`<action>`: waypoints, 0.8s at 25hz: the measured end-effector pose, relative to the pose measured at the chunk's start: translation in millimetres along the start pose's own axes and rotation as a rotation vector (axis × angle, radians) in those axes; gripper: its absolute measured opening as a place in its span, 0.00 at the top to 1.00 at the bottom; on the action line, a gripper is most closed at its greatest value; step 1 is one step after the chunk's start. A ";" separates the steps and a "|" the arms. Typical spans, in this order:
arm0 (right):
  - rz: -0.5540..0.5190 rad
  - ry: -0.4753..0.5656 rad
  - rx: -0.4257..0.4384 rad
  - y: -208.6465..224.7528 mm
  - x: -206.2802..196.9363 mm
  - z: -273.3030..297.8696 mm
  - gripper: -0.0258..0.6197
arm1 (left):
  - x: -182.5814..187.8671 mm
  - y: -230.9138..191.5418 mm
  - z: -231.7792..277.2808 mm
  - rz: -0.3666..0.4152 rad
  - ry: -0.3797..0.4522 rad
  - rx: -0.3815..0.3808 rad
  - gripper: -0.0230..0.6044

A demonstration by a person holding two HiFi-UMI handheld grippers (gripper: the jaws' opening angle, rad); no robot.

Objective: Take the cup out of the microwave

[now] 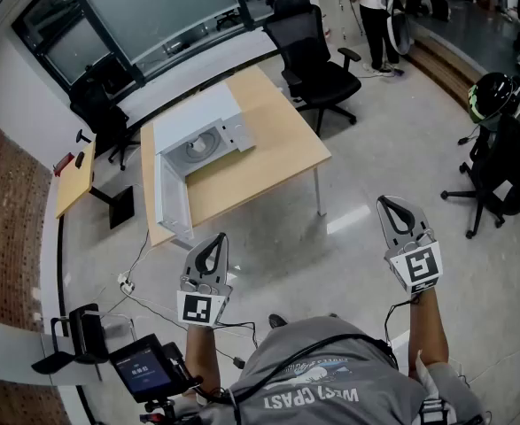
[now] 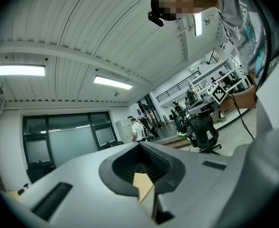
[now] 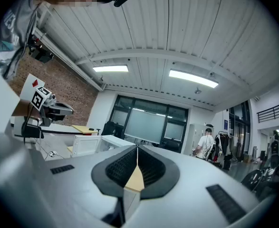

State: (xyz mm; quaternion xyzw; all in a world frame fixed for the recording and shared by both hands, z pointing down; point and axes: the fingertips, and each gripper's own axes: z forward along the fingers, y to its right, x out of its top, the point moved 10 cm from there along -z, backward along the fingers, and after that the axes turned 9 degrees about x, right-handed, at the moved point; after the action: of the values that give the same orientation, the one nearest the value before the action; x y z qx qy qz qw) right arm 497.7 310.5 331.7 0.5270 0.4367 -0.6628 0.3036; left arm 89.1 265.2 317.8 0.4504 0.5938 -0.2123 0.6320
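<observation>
Walk up to the microwave (image 1: 208,124) on the surface (image 1: 277,159), its door (image 1: 171,204) open, then part the jaws of the left gripper (image 1: 213,244) or right gripper (image 1: 391,209), both closed and empty; the cup inside cannot be made out from here

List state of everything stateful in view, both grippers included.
left gripper: jaws together, nothing between them, held level.
right gripper: jaws together, nothing between them, held level.
microwave: on the table, away from both grippers.
microwave door: swung wide open.
round shape inside: too small to tell if it is the cup.
screen: lit.
</observation>
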 end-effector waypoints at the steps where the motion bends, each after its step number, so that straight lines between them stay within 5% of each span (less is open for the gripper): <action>1: 0.000 -0.001 0.000 -1.8 1.2 4.5 0.94 | -2.0 -3.7 -0.1 -0.003 0.001 0.002 0.92; 10: -0.005 0.000 0.015 -33.7 20.8 51.7 0.94 | -20.3 -56.8 -7.3 -0.022 0.010 0.010 0.92; 20: -0.021 -0.001 0.027 -91.0 66.8 146.8 0.94 | -42.7 -167.8 -22.2 -0.047 0.034 0.023 0.92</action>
State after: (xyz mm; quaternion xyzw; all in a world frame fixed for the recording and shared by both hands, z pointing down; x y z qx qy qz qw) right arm 338.2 221.9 300.1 0.5261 0.4330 -0.6723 0.2894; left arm -66.9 187.5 307.2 0.4472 0.6123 -0.2263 0.6114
